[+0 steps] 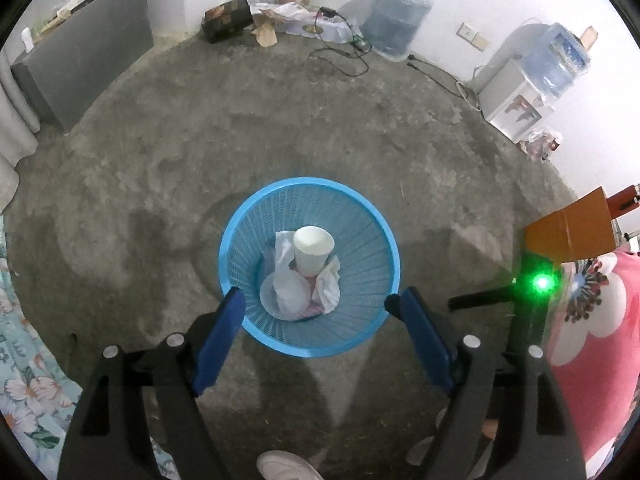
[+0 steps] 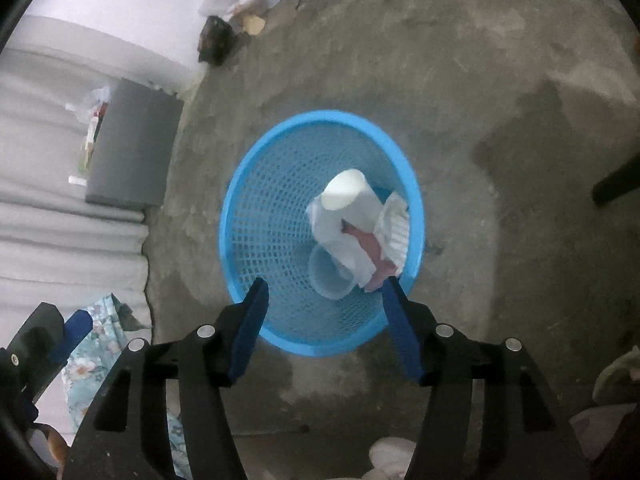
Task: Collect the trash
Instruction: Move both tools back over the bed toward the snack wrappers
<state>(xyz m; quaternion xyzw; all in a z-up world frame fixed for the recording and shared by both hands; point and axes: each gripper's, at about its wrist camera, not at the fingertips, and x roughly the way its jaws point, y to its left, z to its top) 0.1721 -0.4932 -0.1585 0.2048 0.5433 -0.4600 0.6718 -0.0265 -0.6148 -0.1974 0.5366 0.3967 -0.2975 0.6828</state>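
Observation:
A blue mesh waste basket [image 1: 240, 240] stands on the concrete floor. It holds a white paper cup [image 1: 313, 249], crumpled white wrappers [image 1: 329, 288] and a clear plastic cup [image 1: 268, 298]. My left gripper [image 1: 316, 300] is open and empty, hovering above the basket's near rim. In the right wrist view the same basket [image 2: 256, 208] shows with the paper cup [image 2: 352, 196], white wrappers [image 2: 394, 228] and clear cup [image 2: 326, 276] inside. My right gripper [image 2: 325, 292] is open and empty above the basket's near rim.
A grey cabinet [image 1: 84, 64] stands at the left. Boxes, papers and cables [image 1: 280, 20] lie along the back wall with water jugs [image 1: 400, 16] and a dispenser [image 1: 516, 100]. An orange box [image 1: 572, 228] and pink floral cloth [image 1: 592, 320] are at the right.

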